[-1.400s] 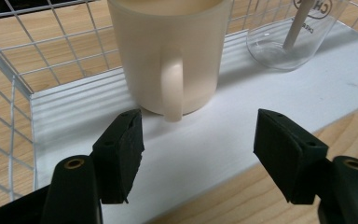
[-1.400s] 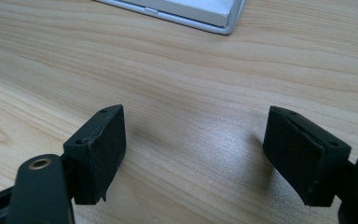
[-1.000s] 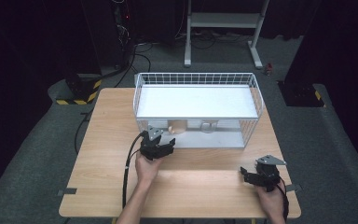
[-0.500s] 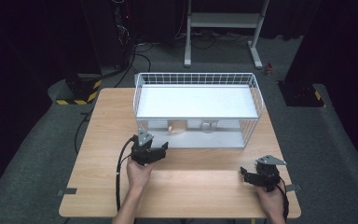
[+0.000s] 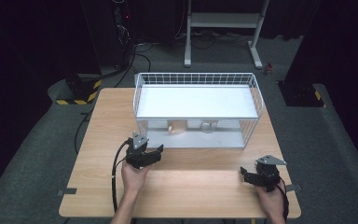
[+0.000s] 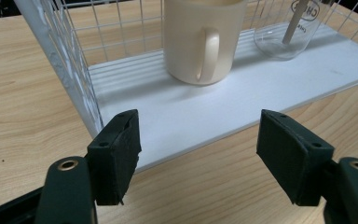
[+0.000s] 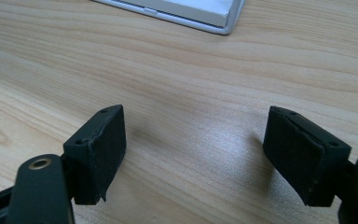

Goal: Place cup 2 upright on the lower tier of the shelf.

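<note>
A white wire rack stands at the back of the wooden table. On its lower shelf a cream mug stands upright, handle toward my left gripper. Beside it is a clear glass holding a wooden stick. My left gripper is open just in front of the shelf's front left corner, with nothing between its jaws. My right gripper rests open over bare wood at the front right, also holding nothing.
The rack's top shelf covers most of the lower level. Grey tape tabs mark the table's front corners. A metal stand, cables and a yellow-black striped block lie on the floor behind and to the left.
My left gripper has drawn back from the rack, toward the person and a little left. The right gripper has kept still.
</note>
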The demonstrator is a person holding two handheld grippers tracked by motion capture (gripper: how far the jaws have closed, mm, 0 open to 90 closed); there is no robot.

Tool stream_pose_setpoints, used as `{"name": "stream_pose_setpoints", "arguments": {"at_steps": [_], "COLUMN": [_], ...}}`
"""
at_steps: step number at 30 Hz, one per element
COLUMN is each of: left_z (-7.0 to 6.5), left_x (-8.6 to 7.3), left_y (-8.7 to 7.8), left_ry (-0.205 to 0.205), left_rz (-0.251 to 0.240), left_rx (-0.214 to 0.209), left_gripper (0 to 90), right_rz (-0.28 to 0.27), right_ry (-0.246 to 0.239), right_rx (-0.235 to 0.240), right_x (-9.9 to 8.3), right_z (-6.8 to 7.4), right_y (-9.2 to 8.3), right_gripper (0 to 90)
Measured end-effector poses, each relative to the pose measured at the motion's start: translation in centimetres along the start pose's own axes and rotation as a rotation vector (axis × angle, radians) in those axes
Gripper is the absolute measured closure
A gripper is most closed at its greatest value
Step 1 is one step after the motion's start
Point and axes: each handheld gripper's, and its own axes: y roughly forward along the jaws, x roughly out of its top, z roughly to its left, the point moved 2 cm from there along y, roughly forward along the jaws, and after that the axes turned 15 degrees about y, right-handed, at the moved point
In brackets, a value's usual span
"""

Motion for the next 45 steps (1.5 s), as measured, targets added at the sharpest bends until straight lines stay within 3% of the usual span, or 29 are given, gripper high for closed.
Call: {"name": "stream_pose_setpoints", "arguments": {"at_steps": [15,29,45], "left_z": [0.2,0.9,1.8], "left_x": [-1.0,-2.6,-4.2], "left_y": [-1.2,-2.0,-3.2], "left_ry": [-0.005,-0.049,-0.075], "left_rz": [-0.007,-0.004,0.011], "left_rx": [0.005,0.011,0.051], "left_gripper": [29.3,27.8,27.0], "right_rz": [0.000,0.000,0.000], "right_ry": [-0.001,-0.001,-0.001], "right_rx": [0.000,0.000,0.000], "right_x": [0.0,0.0,0.0], "right_z": [0.0,0.0,0.0], "right_y": [0.0,0.0,0.0], "right_gripper": [21.3,21.3,21.3]}}
